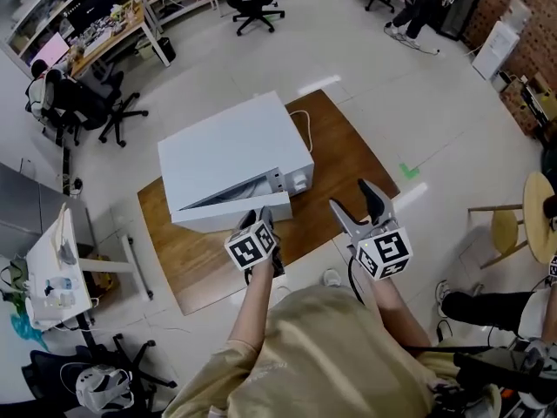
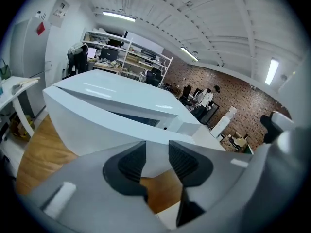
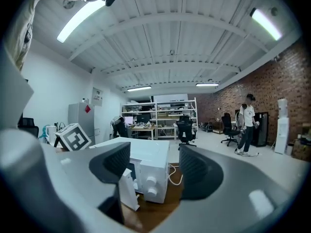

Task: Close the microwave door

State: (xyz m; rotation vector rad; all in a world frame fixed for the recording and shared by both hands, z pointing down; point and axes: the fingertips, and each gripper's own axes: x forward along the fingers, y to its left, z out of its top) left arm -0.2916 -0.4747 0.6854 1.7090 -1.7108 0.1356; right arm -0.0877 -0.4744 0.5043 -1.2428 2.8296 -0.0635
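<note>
A white microwave stands on a wooden table. Its door stands slightly ajar, with a dark wedge showing above it at the front. My left gripper is right at the door's front near its right end; whether it touches I cannot tell. In the left gripper view the left gripper has a narrow gap with nothing in it, and the door fills the space ahead. My right gripper hangs open to the right of the microwave, empty. The right gripper view shows the knob panel and the door's edge.
A white cable runs behind the microwave. A white cart stands at the left, a wooden stool at the right. Office chairs and shelves sit further back, where a person stands.
</note>
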